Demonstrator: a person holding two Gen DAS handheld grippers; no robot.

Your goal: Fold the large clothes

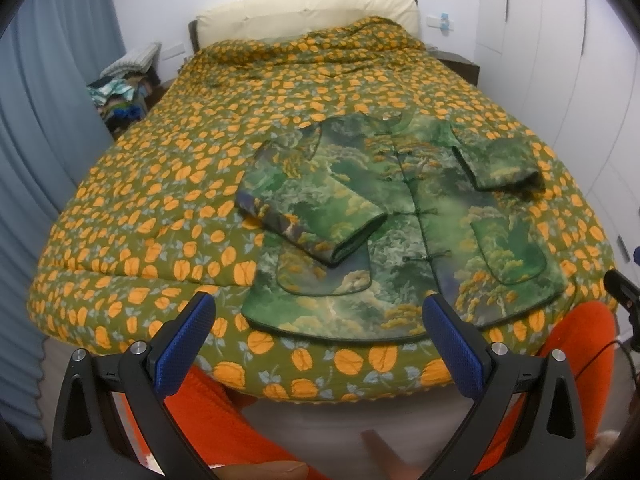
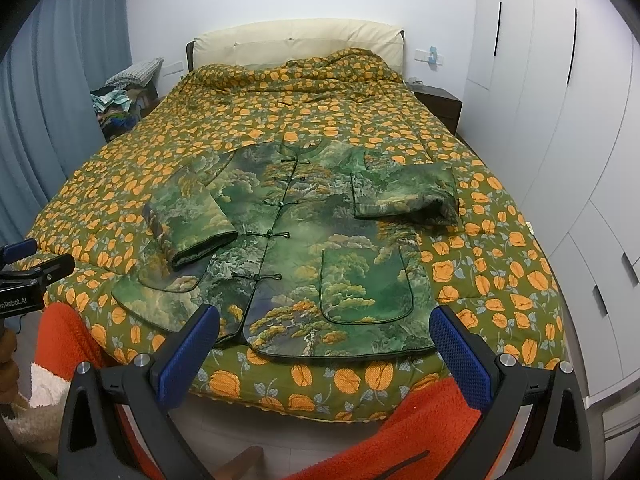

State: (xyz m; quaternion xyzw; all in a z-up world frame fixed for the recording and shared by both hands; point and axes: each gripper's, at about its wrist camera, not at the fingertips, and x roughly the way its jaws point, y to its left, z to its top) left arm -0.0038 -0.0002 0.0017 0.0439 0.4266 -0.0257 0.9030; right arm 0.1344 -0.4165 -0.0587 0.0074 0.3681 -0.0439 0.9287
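— What sits closest to the cameras?

— The two grippers. The left gripper [image 1: 316,316] hangs over the near edge of the bed with its blue-padded fingers [image 1: 184,344] spread wide and nothing between them. The right gripper [image 2: 324,330] is the same: fingers [image 2: 460,356] parted, holding nothing, above the near edge. Orange trousers [image 2: 400,436] show beneath both.

— And from the biggest thing down?

— The bed [image 2: 248,404] fills most of both views, covered by a quilt [image 1: 160,184] in olive green with orange flowers. A cream headboard [image 2: 296,40] stands at the far end. Blue curtains [image 2: 60,92] hang on the left, white wardrobe doors [image 2: 560,140] run along the right.

— Where is the garment?

— The green jacket [image 2: 312,240] lies flat on the quilt, front up, towards the near edge and slightly right of centre, its hem nearest the grippers and collar far. Knot buttons run down the middle, closed. The left sleeve [image 2: 192,220] is folded in across the front; the right sleeve [image 2: 404,196] is bent across the chest. A patch pocket [image 2: 366,288] sits near the right hem.

— Anything smaller?

— A dark nightstand [image 2: 438,104] at the far right, and a heap of clothes [image 2: 120,100] at the far left beside the headboard.
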